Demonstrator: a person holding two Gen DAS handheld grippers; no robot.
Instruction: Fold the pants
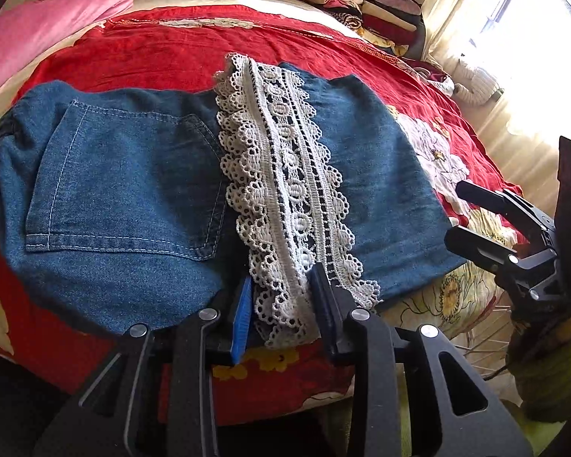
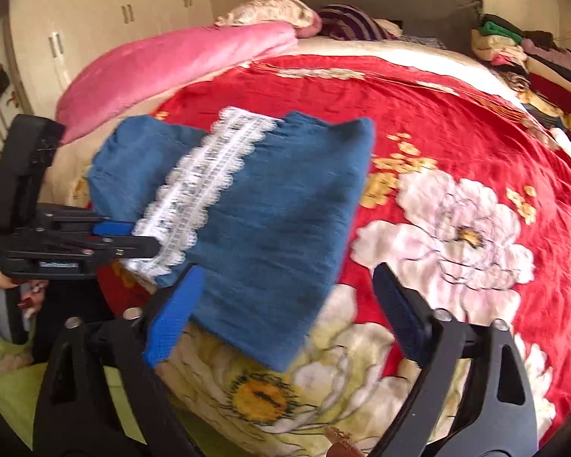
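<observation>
Blue denim pants (image 1: 133, 190) with a white lace hem band (image 1: 285, 190) lie folded on the red flowered bedspread (image 1: 152, 53). My left gripper (image 1: 281, 304) sits at the near edge, its blue-padded fingers on either side of the lace end with a gap between them. It also shows in the right wrist view (image 2: 133, 238) at the lace (image 2: 198, 186). My right gripper (image 2: 285, 316) is open and empty, its left pad by the near corner of the folded pants (image 2: 278, 221). It shows in the left wrist view (image 1: 460, 213) just past the pants' right edge.
A pink blanket (image 2: 171, 64) lies at the bed's far left with pillows (image 2: 278, 9) behind it. A stack of folded clothes (image 1: 369, 7) stands at the far right corner. A bright window (image 1: 521, 19) is on the right. Wardrobe doors (image 2: 95, 19) stand at the left.
</observation>
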